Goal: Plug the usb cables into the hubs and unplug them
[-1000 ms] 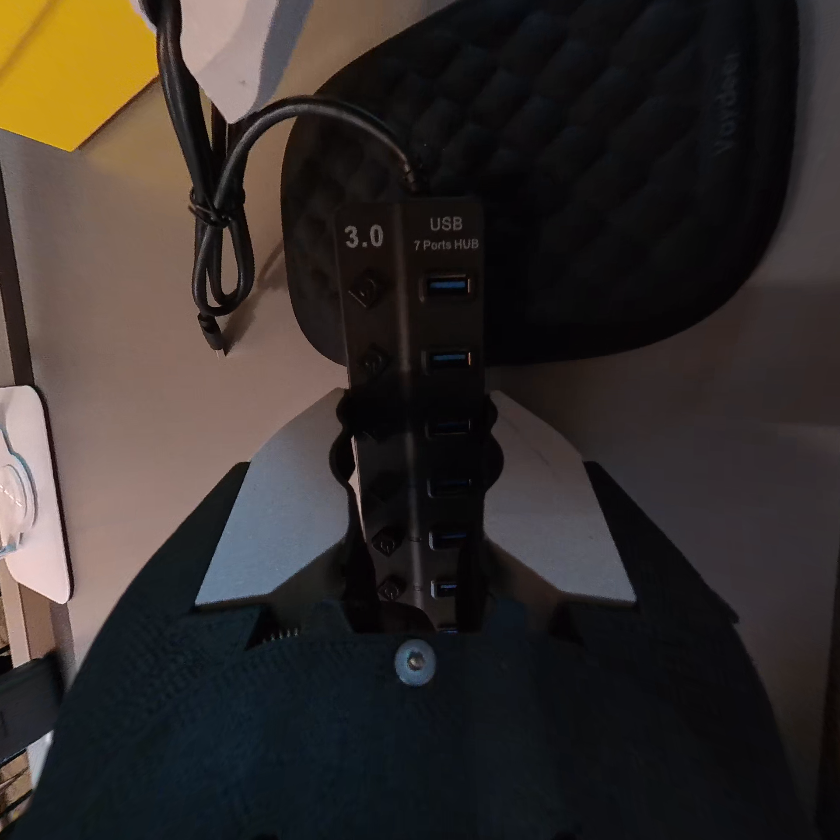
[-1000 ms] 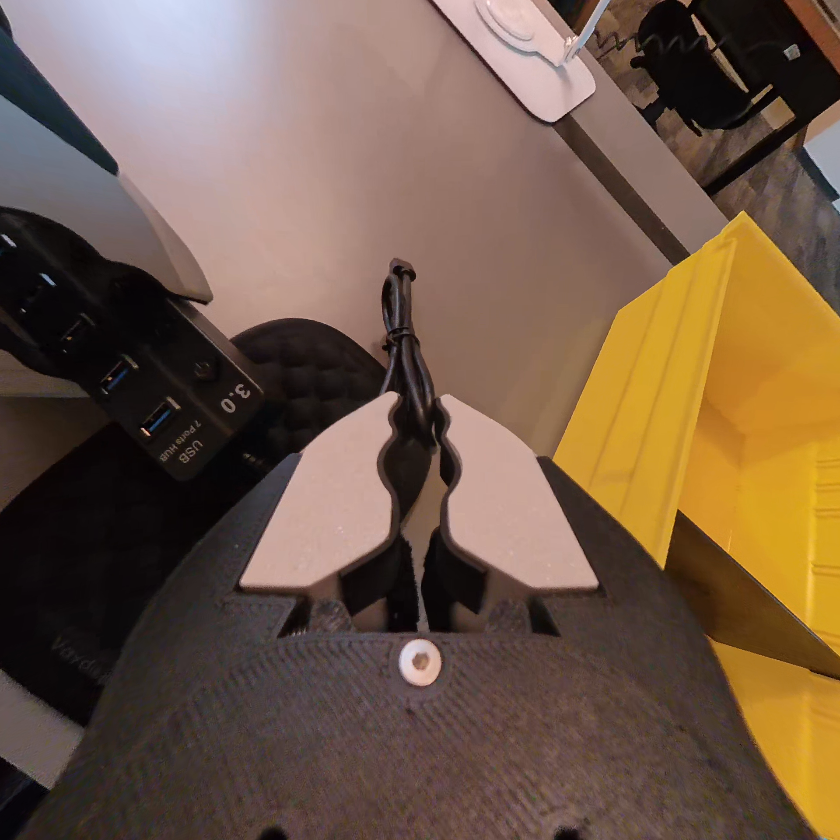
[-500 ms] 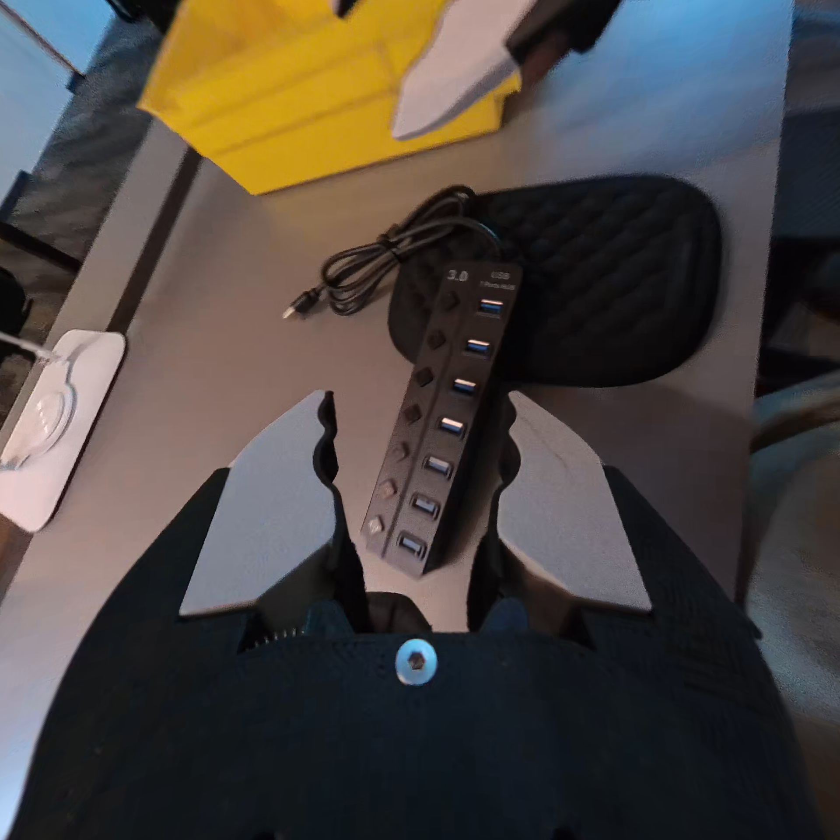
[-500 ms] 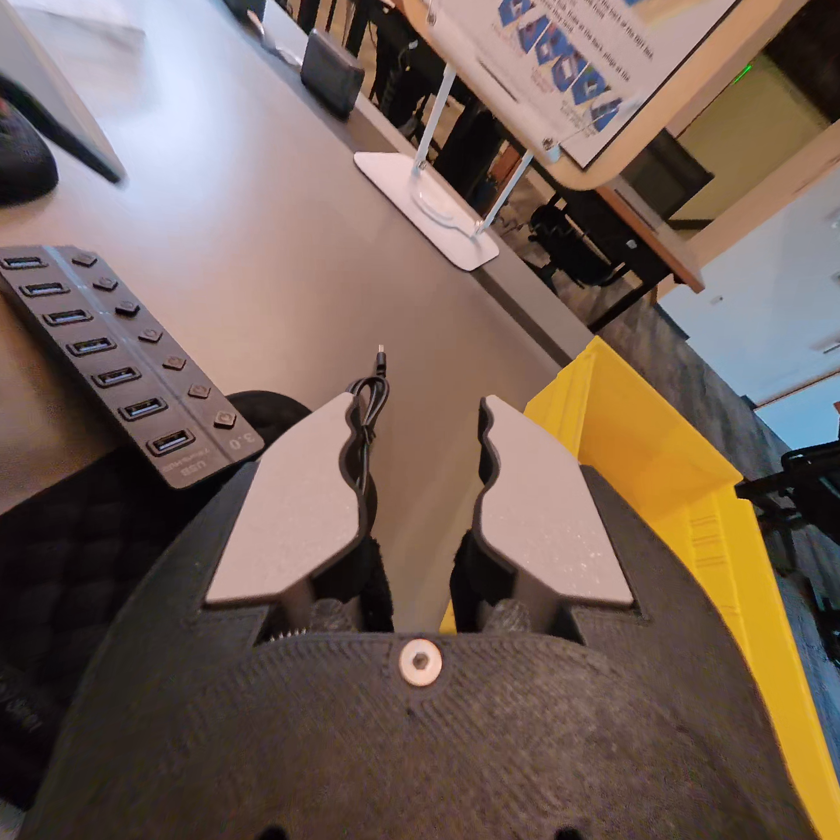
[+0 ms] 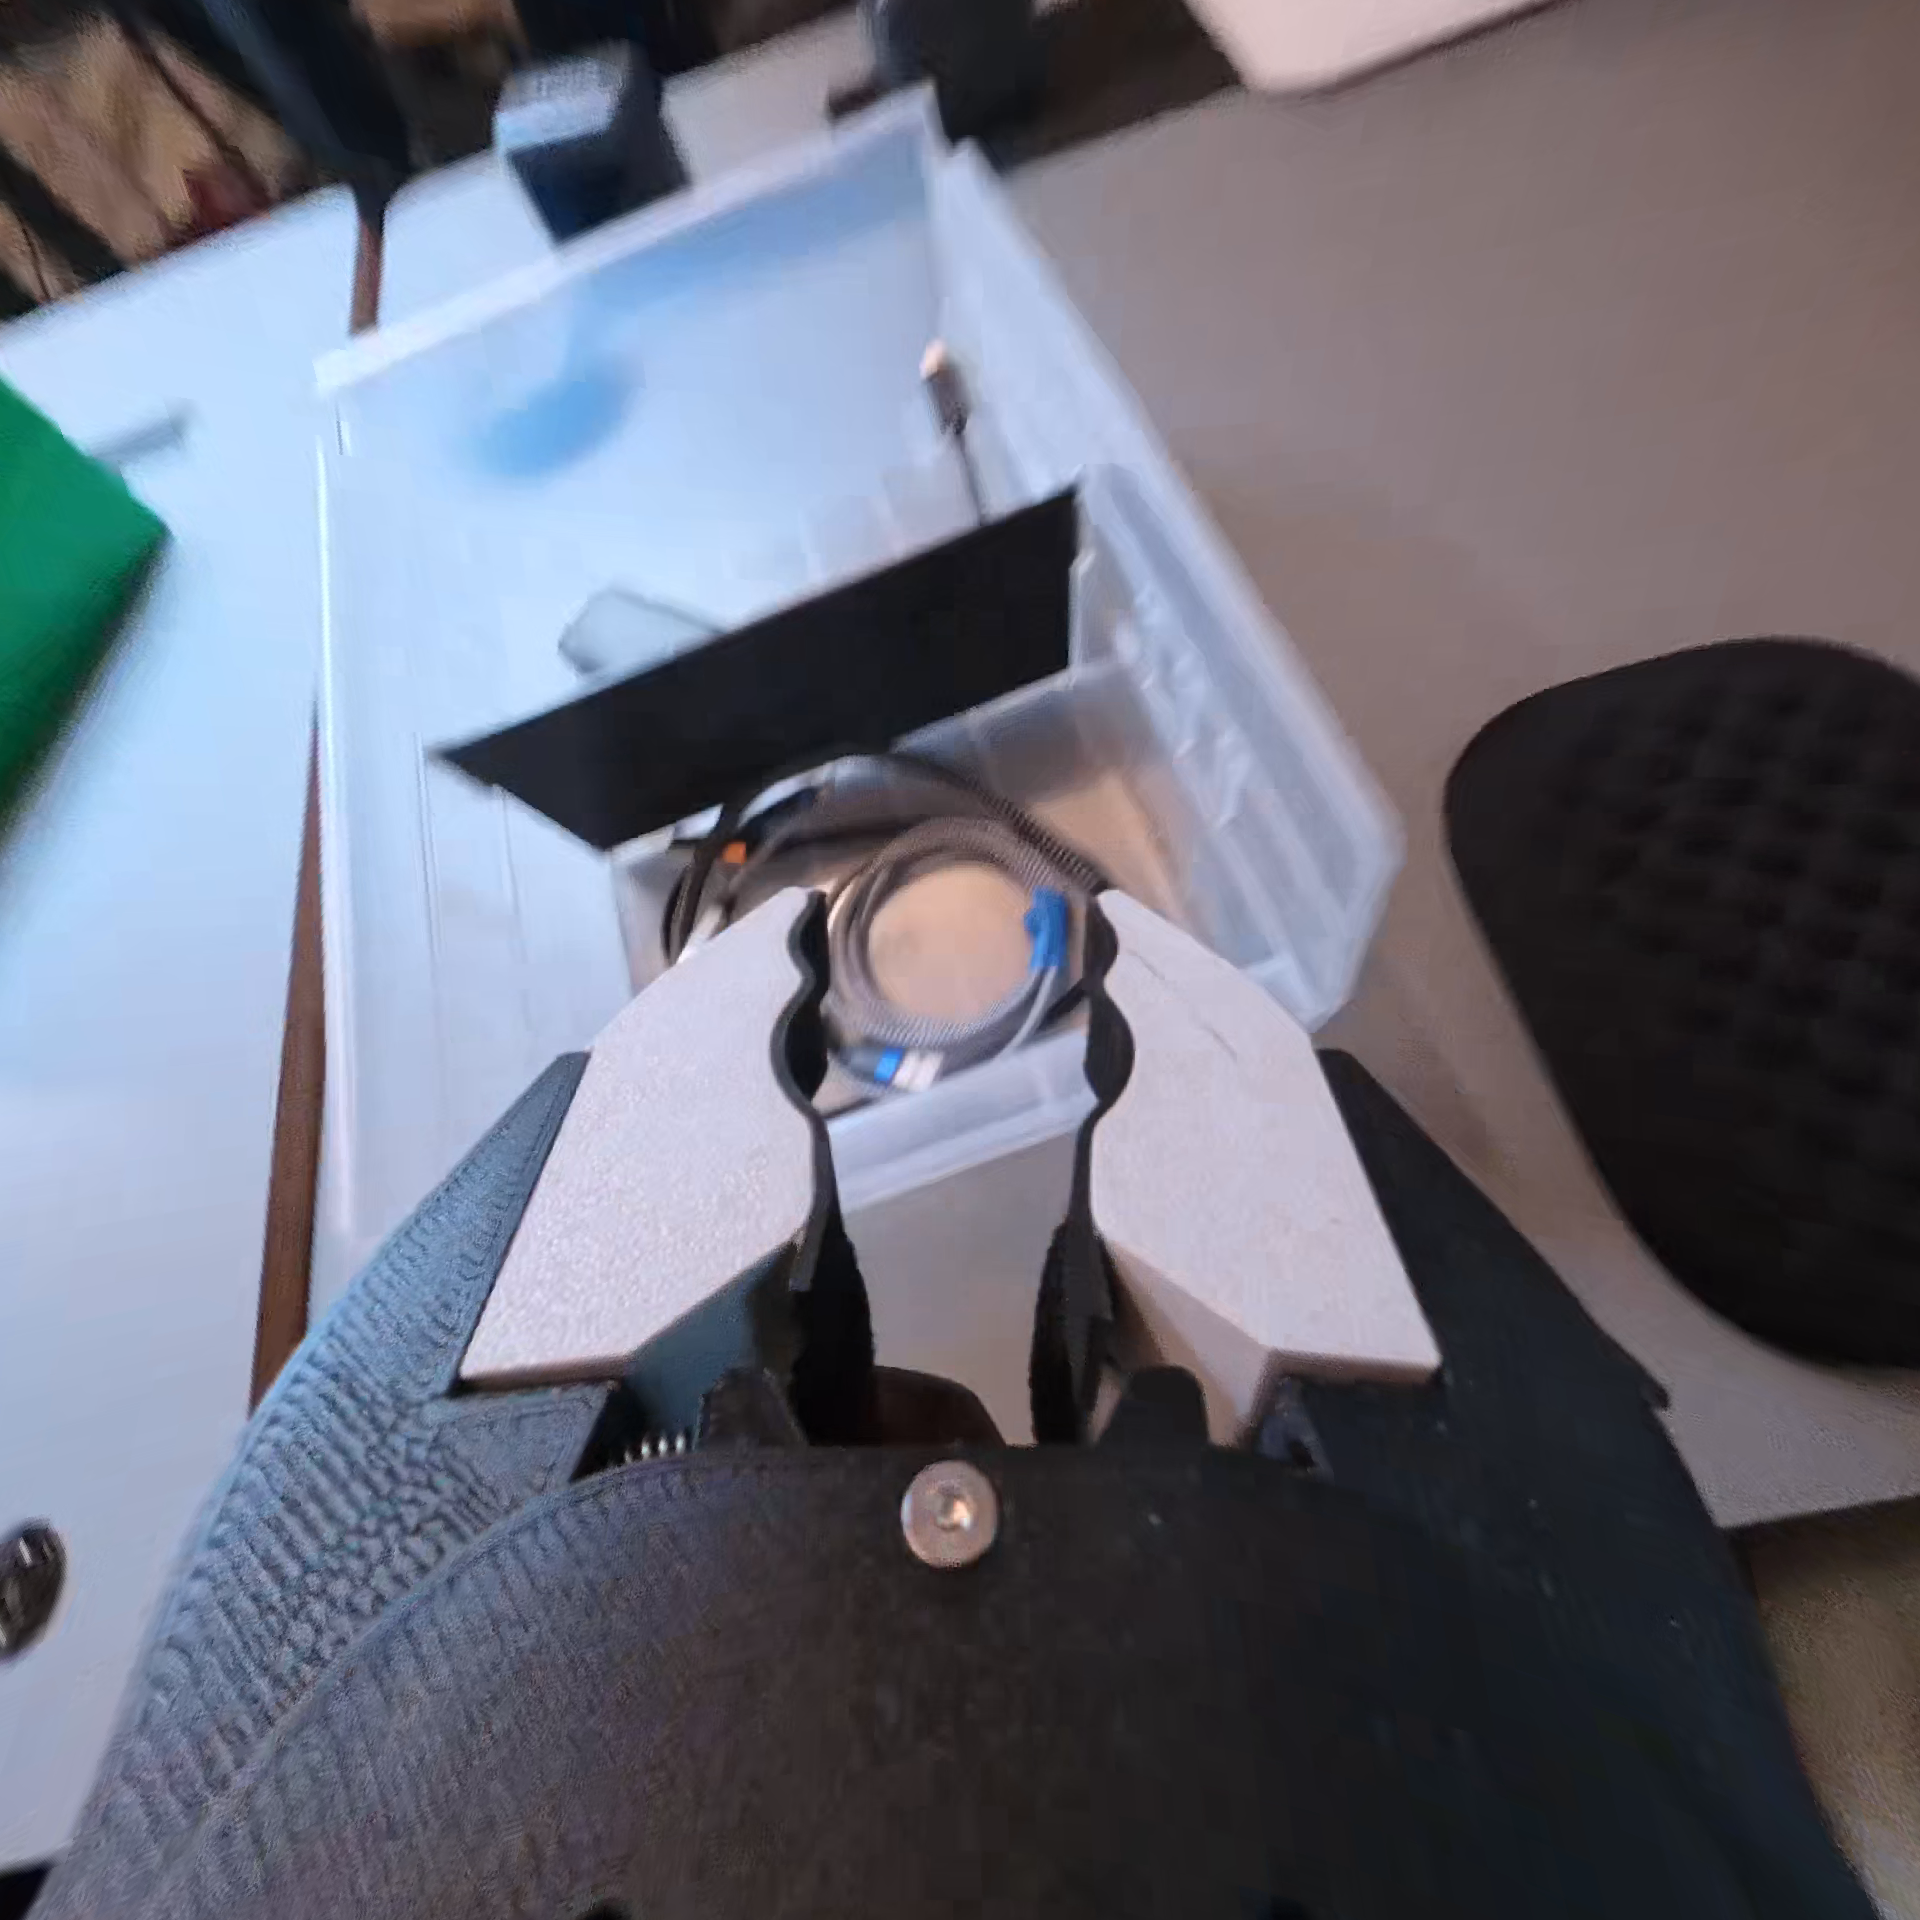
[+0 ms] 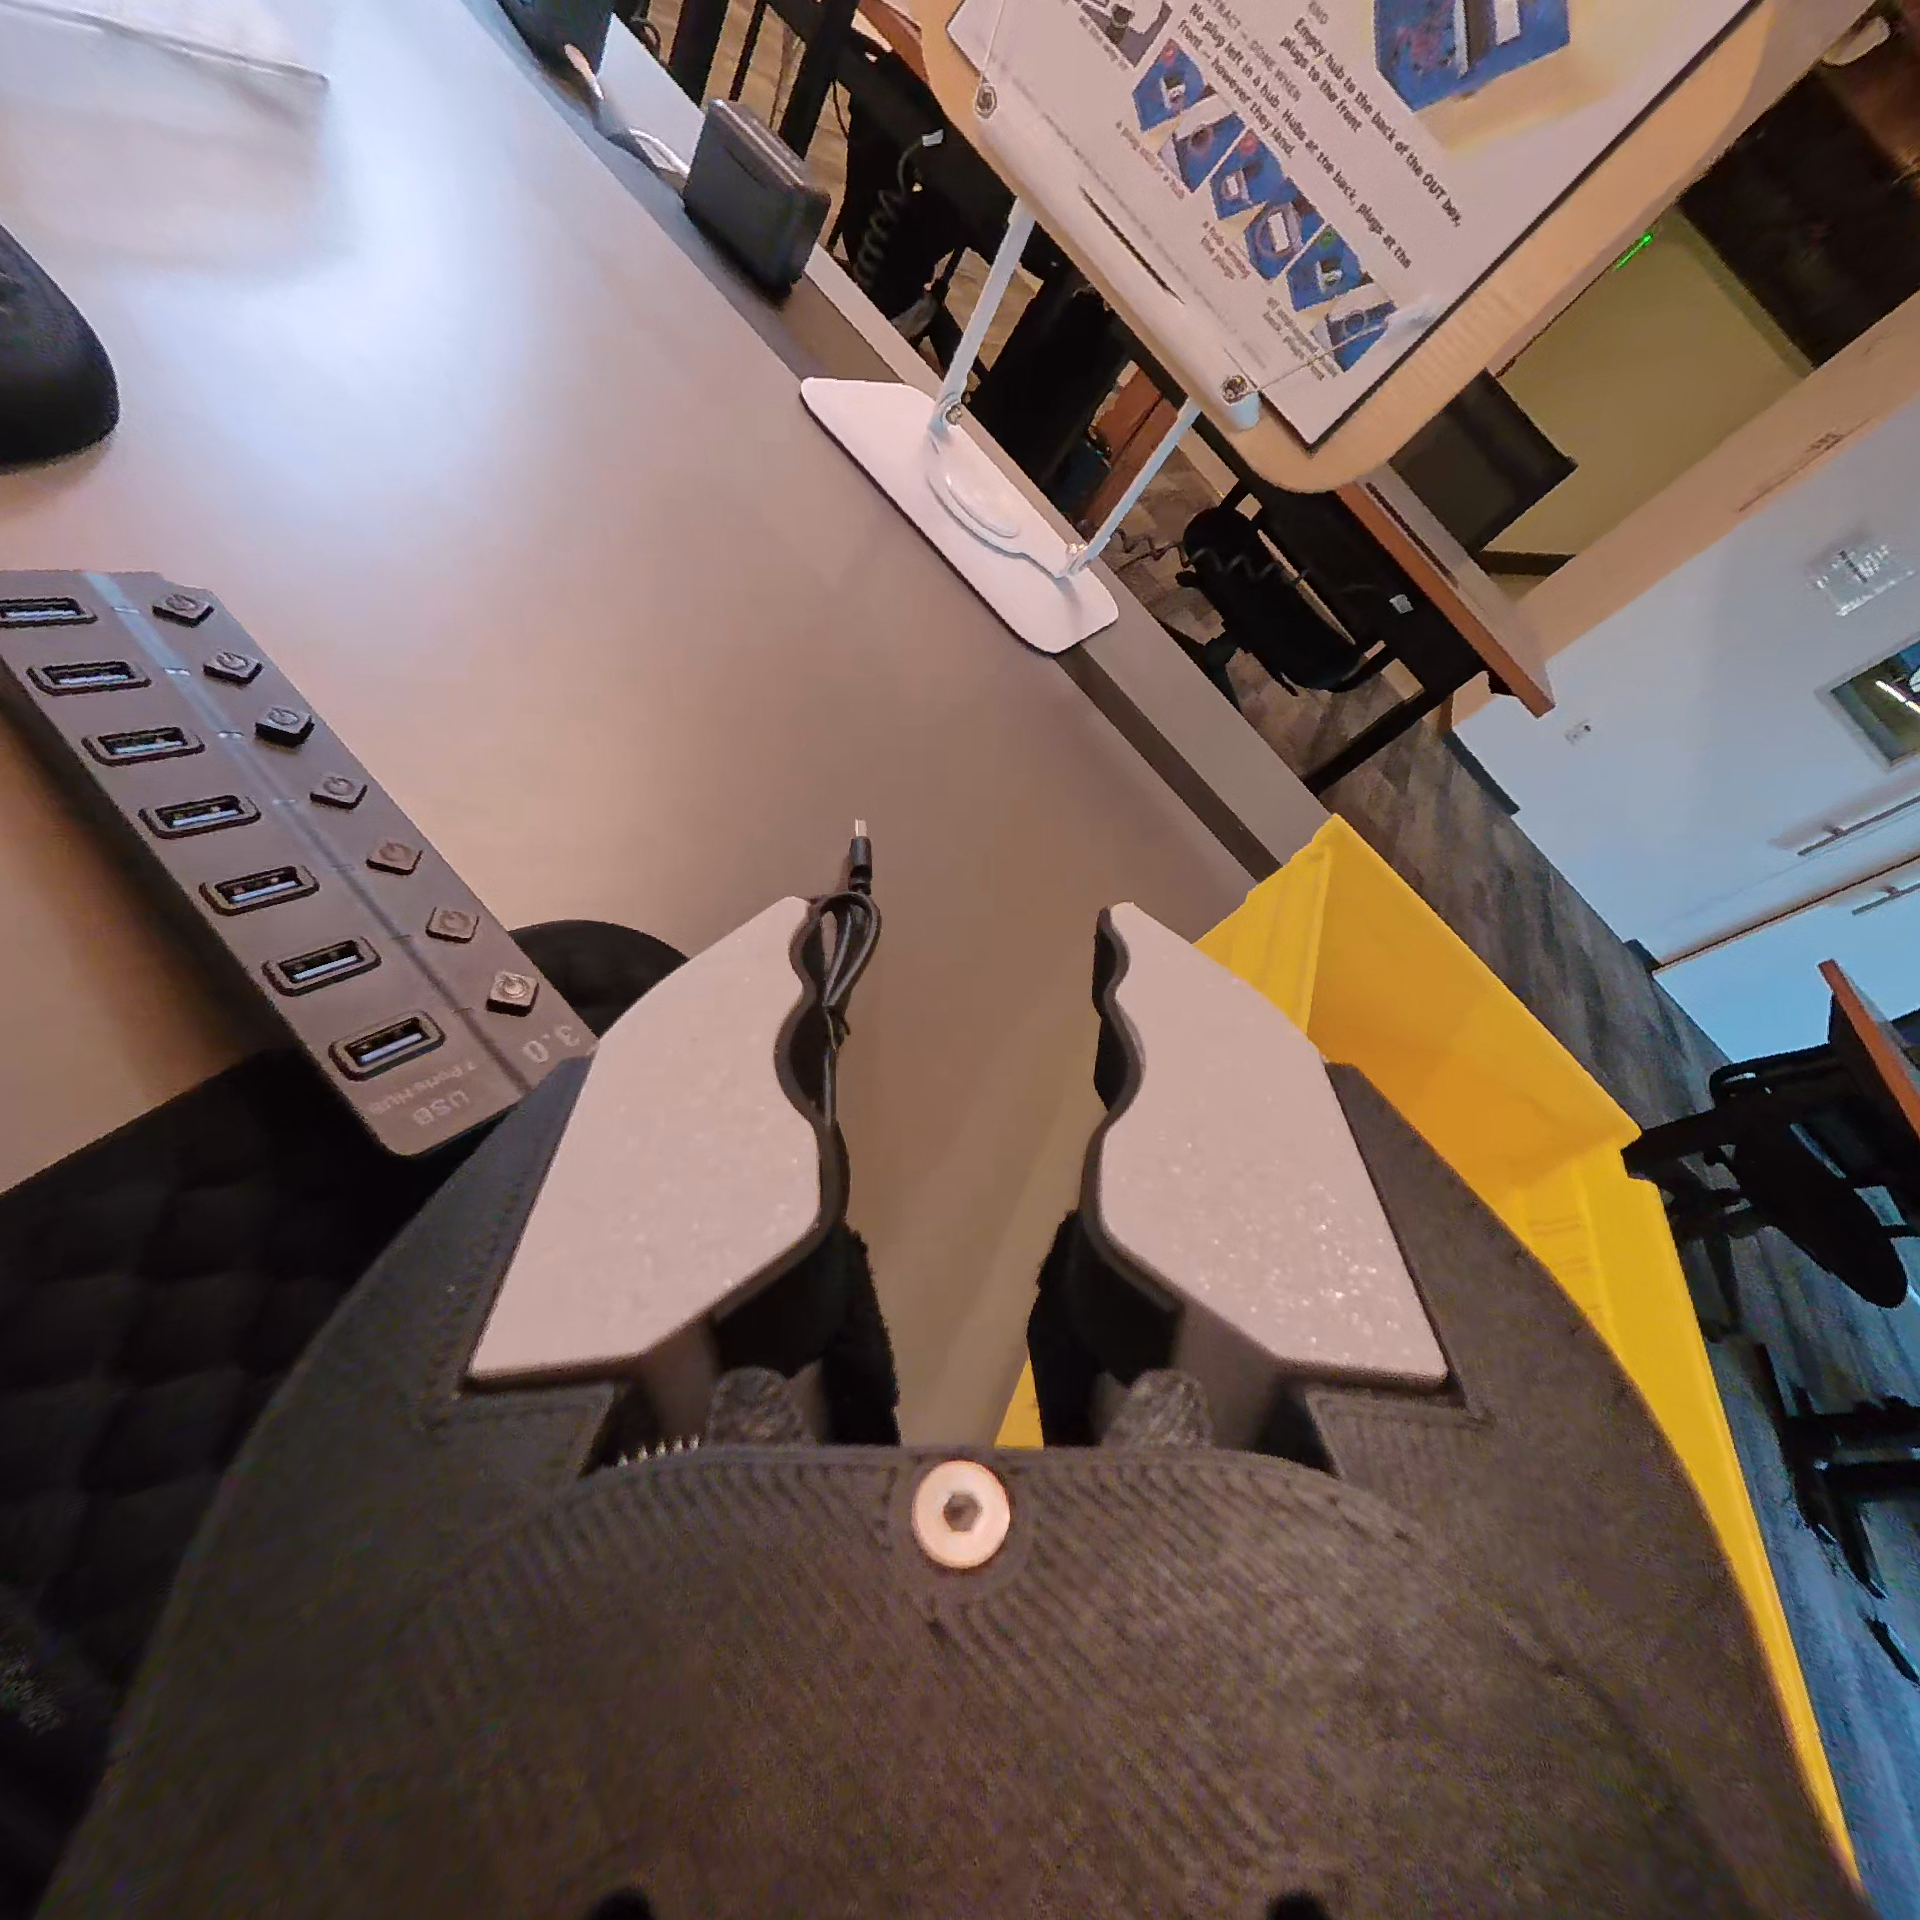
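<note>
Covering most of both views is a grey-brown tabletop point(image 6: 582, 436), with chairs, other desks and a grey carpeted floor beyond its far edge. A sign on a white stand point(image 6: 966, 499) sits at that edge, and a yellow bin point(image 6: 1455, 1091) lies to the right. The black USB hub point(image 6: 239, 862) lies flat, its near end resting on a dark quilted pad point(image 6: 156, 1299), with its thin black cable point(image 6: 842, 966) trailing on the tabletop. The right gripper point(image 6: 956, 997) hangs above that cable with jaws released, holding nothing. The left gripper point(image 5: 951, 997), jaws likewise released and empty, faces a clear plastic bin point(image 5: 1195, 727) holding a coiled braided cable point(image 5: 935, 997) behind a black divider point(image 5: 790, 675). One second earlier the left jaws clamped the hub and the right jaws clamped the cable; both have since let go, and the left gripper has swung to the bin.
</note>
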`<state>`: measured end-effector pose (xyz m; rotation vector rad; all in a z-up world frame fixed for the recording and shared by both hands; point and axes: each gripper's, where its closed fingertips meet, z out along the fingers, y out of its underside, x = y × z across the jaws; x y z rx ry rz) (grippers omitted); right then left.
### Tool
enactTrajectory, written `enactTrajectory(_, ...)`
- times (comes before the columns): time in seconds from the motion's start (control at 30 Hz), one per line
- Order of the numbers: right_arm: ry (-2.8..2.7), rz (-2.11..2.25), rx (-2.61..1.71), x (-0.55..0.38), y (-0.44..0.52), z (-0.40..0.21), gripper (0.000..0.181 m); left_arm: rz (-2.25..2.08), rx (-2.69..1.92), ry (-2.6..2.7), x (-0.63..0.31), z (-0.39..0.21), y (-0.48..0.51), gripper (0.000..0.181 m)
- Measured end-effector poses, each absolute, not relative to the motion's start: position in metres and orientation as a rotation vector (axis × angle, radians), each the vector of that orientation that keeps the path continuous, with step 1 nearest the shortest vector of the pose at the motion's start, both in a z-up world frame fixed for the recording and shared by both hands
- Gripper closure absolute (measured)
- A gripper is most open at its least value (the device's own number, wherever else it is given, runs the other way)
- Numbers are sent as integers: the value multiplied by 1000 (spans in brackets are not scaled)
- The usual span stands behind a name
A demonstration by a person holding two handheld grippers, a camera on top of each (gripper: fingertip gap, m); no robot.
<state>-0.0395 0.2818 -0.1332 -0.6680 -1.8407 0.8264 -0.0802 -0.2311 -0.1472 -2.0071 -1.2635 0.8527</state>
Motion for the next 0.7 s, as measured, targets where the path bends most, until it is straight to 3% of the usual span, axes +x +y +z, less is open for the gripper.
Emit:
enactTrajectory(0.3, -1846, 784, -643, -39, 279, -130, 132, 563, -2248, -1311, -111, -198, -263, 149)
enactTrajectory(0.7, -1843, 734, -575, -37, 280, -127, 132, 285, -2482, -1334, -142, -252, -265, 150)
